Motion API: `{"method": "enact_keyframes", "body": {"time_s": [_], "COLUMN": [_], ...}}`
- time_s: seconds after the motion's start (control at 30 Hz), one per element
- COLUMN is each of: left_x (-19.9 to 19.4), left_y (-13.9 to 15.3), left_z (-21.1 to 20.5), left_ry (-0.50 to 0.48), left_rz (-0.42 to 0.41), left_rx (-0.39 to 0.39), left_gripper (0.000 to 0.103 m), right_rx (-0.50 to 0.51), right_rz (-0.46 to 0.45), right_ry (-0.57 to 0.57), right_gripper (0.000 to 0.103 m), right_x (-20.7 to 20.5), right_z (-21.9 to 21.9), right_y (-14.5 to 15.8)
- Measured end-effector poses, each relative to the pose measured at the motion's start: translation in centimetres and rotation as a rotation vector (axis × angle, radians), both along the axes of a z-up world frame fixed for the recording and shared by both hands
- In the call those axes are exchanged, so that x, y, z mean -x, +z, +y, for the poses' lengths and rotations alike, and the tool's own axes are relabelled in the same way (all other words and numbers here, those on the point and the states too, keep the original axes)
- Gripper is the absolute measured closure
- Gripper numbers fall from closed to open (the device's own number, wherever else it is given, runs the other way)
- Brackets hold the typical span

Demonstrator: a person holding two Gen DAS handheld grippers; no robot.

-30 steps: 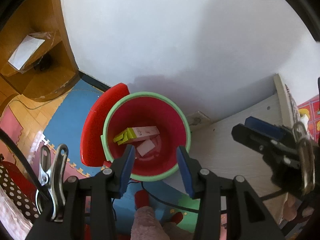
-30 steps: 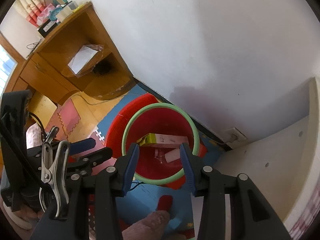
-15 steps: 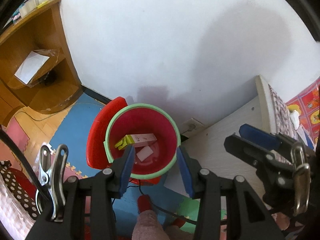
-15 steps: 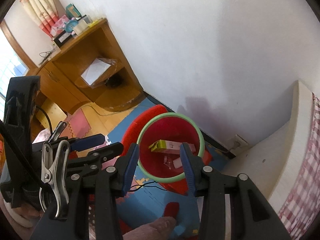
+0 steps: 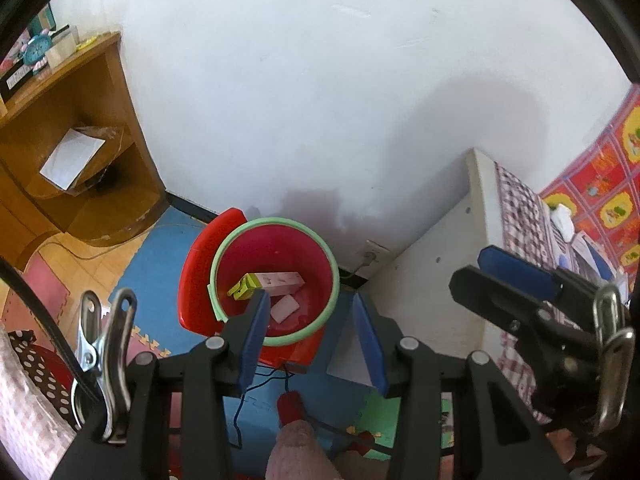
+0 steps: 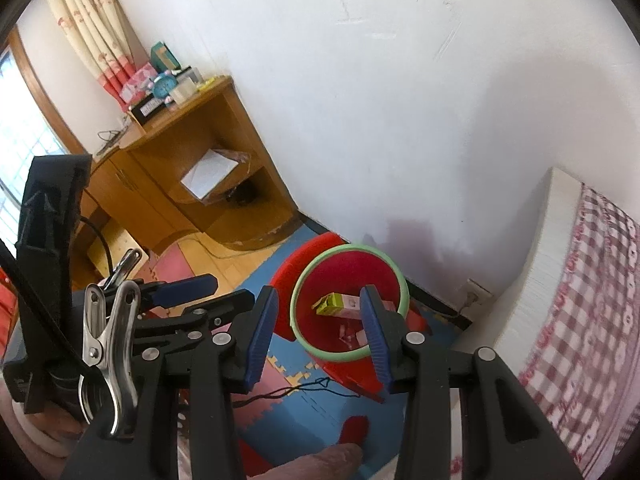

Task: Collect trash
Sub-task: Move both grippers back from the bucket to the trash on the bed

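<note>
Hovering above a red bin (image 5: 276, 240) with a pale green rim, two sets of black tongs with blue pads stand spread and empty; the left tongs (image 5: 310, 344) point steeply down at the bin, and the right tongs (image 6: 316, 336) look down at it from the side, with nothing between the pads of either; seen from the left wrist, the right tongs (image 5: 516, 280) show at the right edge, and seen from the right wrist, the left tongs (image 6: 188, 292) show at the left; inside the bin lies the collected trash: a long carton (image 5: 268, 282) with a yellow-green end and a pinkish body, and just beside it a small pale packet (image 5: 285, 307) on the bin's floor; the bin's red lid (image 5: 196, 272) stands tipped open against its left side; the bin sits on a floor of blue, pink and green foam mats (image 5: 156, 264), close to a white wall (image 5: 320, 100) with a socket near the skirting; a thin dark cord (image 6: 304, 386) trails over the mats in front of the bin; to the left stands a wooden desk (image 6: 192, 136) with open shelves, a white sheet on one shelf and a clock and boxes on top; to the right is a white bed frame (image 6: 552, 232) with a checked cover; a metal clip (image 5: 106, 364) is fixed to the left tongs' body
</note>
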State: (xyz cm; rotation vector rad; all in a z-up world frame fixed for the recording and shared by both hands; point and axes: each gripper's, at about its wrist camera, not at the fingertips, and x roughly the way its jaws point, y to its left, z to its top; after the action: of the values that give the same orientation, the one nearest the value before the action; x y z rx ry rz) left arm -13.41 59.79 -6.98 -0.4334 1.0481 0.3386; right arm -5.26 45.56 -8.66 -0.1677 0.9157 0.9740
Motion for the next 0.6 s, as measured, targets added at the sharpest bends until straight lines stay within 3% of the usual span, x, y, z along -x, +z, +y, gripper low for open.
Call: {"method": "enact_keyframes", "body": {"time_s": [0.6], "left_x": [1.2], "left_y": [5.6], "left_z": [-8.7], "left_ry": [-0.104], "left_rz": [-0.042], "left_rx": [-0.031], "left_gripper": [0.058], "right_rx": [-0.125], "right_rz": [-0.072], "right_ry": [-0.077], "right_gripper": [0.06], "right_x": [4.0], "right_z": [-9.8], "right_y": [5.9]}}
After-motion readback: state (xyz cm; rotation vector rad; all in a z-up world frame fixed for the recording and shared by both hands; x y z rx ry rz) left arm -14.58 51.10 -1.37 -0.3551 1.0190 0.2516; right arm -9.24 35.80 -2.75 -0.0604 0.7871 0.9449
